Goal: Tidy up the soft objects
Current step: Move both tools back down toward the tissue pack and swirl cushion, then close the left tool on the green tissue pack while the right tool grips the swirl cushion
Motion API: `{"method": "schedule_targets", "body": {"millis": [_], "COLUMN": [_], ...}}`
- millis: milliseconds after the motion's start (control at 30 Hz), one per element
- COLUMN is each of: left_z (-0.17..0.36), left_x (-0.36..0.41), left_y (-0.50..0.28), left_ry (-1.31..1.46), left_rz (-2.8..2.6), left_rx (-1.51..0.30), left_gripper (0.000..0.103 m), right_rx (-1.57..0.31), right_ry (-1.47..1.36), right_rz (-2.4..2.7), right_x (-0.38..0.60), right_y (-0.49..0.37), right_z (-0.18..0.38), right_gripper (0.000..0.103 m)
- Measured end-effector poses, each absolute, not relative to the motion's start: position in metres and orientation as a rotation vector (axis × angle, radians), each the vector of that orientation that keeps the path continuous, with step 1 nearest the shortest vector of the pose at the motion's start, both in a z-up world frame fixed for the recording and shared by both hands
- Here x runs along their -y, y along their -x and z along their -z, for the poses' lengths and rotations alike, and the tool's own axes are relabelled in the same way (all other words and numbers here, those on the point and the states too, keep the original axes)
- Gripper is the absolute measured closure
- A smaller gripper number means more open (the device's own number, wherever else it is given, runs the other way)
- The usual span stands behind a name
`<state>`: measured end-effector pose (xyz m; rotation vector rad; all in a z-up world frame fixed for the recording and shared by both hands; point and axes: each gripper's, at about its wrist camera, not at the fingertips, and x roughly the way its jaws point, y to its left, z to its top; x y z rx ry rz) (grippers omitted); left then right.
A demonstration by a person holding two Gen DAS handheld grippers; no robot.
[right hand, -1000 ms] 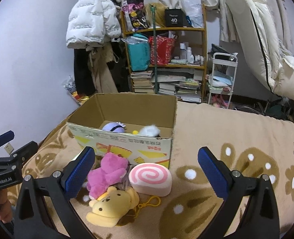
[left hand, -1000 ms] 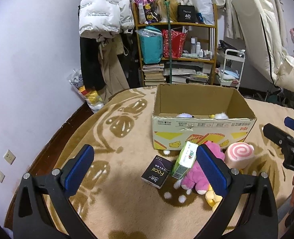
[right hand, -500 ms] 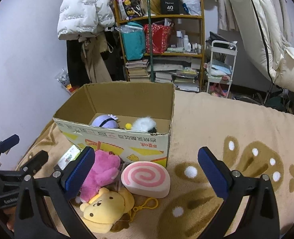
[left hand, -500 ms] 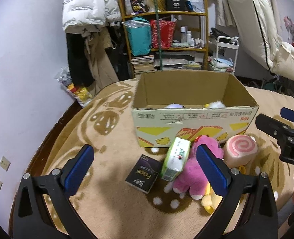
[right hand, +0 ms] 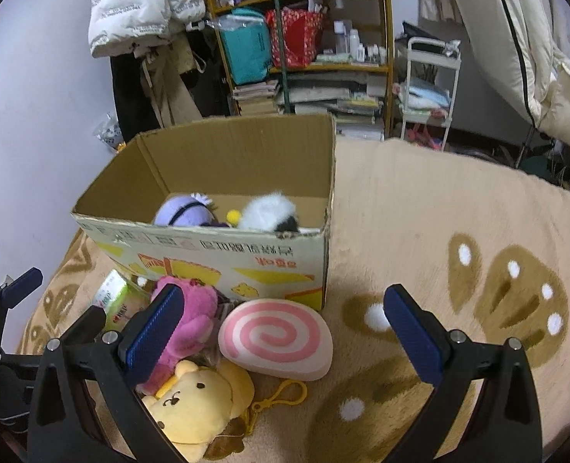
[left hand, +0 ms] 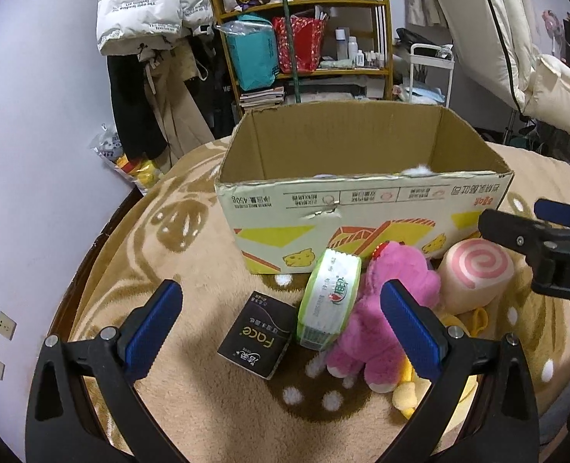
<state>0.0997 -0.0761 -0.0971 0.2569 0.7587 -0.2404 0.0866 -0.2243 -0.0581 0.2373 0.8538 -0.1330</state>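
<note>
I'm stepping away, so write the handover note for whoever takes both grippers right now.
Left gripper: open, empty, above the black pack and green pack.
Right gripper: open, empty, above the swirl cushion.
Done: purple plush and white plush lie in the box.
Left: pink plush, yellow bear, the cushion and both packs lie on the blanket in front of the box.

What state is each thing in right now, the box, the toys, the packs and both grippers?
Cardboard box: open, two plush toys inside.
Pink plush: on blanket, outside box.
Swirl cushion: on blanket, outside box.
Yellow bear: lying face up.
Green pack: tilted against pink plush.
Black pack: flat.
Left gripper: jaws open, empty.
Right gripper: jaws open, empty.
</note>
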Motion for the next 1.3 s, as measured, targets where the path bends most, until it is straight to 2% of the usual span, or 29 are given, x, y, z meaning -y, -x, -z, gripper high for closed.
{"method": "schedule_targets", "body": {"millis": [533, 700, 767, 1033, 1233, 1300], "left_z": [0.117, 0.117, 0.117, 0.123, 0.127, 0.127], "left_x": [0.076, 0.077, 0.076, 0.075, 0.077, 0.077], "left_y": [-0.111, -0.111, -0.111, -0.113, -0.112, -0.112], "left_ry": [-0.286, -0.295, -0.283, -0.231, -0.21, -0.202], "left_rz": [0.223, 0.199, 0.203, 0.259, 0.293, 0.305], "left_rx": [-0.808, -0.796, -0.798, -0.862, -0.884, -0.888], "left_gripper": [0.002, 0.007, 0.008, 0.032, 0.063, 0.068], "right_rx": [-1.01, -1.039, -1.061, -1.103, -1.117, -1.117], "right_ry": [-0.346, -0.372, -0.375, -0.396, -0.356, -0.347], "right_rz": [0.146, 0.135, 0.121, 0.063, 0.054, 0.052], "right_x": [0.239, 0.239, 0.237, 0.23, 0.222, 0.221], "right_y": [-0.099, -0.1, -0.102, -0.106, -0.107, -0.106], "right_z": [0.096, 0.105, 0.108, 0.118, 0.118, 0.118], "right_gripper": [0.0, 0.0, 0.003, 0.021, 0.035, 0.038]}}
